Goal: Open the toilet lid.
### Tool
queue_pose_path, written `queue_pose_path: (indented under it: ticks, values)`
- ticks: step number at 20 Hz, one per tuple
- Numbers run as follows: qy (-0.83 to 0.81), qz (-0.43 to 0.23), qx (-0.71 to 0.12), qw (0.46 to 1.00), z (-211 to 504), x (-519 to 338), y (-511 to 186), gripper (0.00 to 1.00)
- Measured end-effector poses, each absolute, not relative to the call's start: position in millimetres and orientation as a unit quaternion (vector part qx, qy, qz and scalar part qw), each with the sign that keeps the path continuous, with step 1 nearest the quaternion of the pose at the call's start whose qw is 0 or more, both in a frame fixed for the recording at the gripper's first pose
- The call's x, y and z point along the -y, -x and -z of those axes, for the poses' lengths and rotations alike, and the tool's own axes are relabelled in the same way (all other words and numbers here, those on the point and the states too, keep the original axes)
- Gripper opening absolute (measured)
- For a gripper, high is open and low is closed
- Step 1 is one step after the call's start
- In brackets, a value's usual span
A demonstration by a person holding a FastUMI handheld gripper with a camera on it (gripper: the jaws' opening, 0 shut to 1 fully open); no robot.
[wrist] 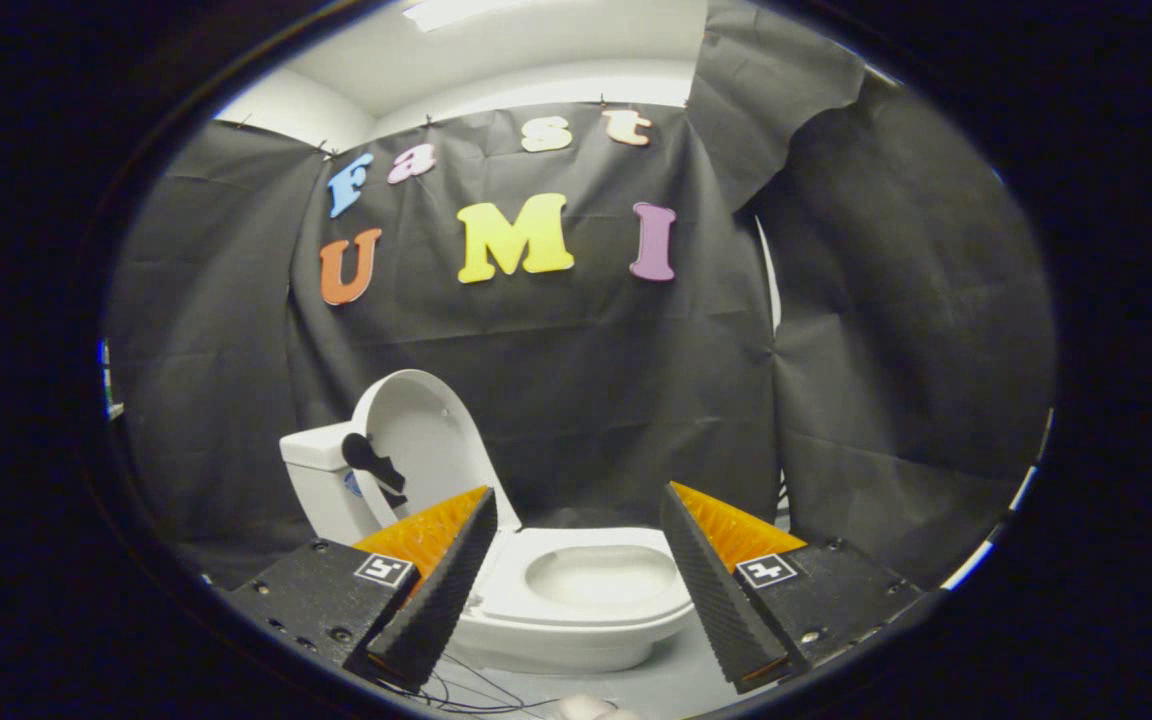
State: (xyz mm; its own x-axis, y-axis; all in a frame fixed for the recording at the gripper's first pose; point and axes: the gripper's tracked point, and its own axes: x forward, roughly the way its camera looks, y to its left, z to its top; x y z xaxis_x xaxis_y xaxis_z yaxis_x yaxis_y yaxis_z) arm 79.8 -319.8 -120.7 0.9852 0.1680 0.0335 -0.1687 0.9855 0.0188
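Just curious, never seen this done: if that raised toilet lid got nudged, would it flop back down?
Probably not from a light nudge: the lid stands upright, leaning back toward the tank. It looks like rigid, smooth plastic, so likely stiff and somewhat slippery. The tool is open, touching nothing.

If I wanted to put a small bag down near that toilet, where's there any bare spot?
Bare floor lies in front of the toilet bowl, between the open gripper fingers. The tank top is a narrow ledge beside the raised lid. Loose wires clutter the floor below the left finger.
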Motion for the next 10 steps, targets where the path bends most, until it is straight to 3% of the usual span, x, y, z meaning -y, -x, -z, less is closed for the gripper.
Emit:
queue_pose_path:
  ticks: [10]
  values:
    - [-0.003, -0.063, 0.002, 0.998, 131.4, 349.1, -81.2, 1.0]
